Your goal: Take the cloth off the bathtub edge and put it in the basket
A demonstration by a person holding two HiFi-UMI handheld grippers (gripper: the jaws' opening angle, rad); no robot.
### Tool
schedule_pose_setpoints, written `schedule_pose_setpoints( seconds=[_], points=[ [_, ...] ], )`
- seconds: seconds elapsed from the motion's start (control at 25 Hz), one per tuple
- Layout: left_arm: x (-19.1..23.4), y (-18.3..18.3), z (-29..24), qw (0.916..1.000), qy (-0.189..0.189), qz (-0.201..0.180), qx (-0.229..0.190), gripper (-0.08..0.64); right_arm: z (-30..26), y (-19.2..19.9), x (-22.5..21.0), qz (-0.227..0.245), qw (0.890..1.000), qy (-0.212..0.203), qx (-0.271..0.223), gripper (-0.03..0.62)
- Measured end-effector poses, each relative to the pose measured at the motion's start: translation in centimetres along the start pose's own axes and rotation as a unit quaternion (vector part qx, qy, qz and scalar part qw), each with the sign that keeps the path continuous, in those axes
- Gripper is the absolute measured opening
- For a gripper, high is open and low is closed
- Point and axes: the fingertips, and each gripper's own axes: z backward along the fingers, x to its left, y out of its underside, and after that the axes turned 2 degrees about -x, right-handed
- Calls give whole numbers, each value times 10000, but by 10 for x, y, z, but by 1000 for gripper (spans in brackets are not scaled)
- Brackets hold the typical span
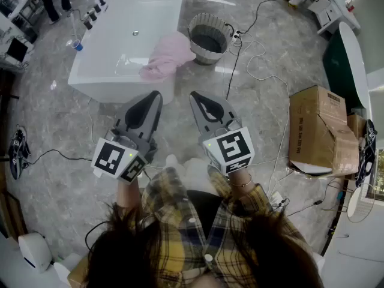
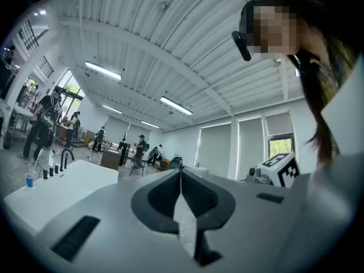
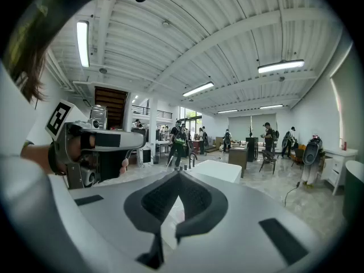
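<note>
Pink cloth (image 1: 166, 55) draped over the bathtub (image 1: 129, 35) edge at its near right corner, basket (image 1: 209, 38) on the floor just right. Left gripper (image 1: 152, 98) and right gripper (image 1: 197, 97) hover short of it, jaws closed, empty.

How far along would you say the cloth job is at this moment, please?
Nothing looks done: the pink cloth lies draped over the bathtub edge; the basket beside it looks empty. Nothing is in hand: left gripper and right gripper are shut, empty, short of the bathtub. The whole move remains.
</note>
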Motion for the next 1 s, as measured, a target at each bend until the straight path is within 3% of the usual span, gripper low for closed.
schedule_pose_setpoints(
  seconds=[0.8, 1.0],
  points=[
    [-49, 9, -3, 9989, -384, -84, -243, 21, 63, 21, -22, -12, 9997, -231, -31, 15],
    [-39, 7, -9, 9986, -428, -62, -287, 21, 58, 24, -28, 3, 9997, -242, -3, 15]
  ],
)
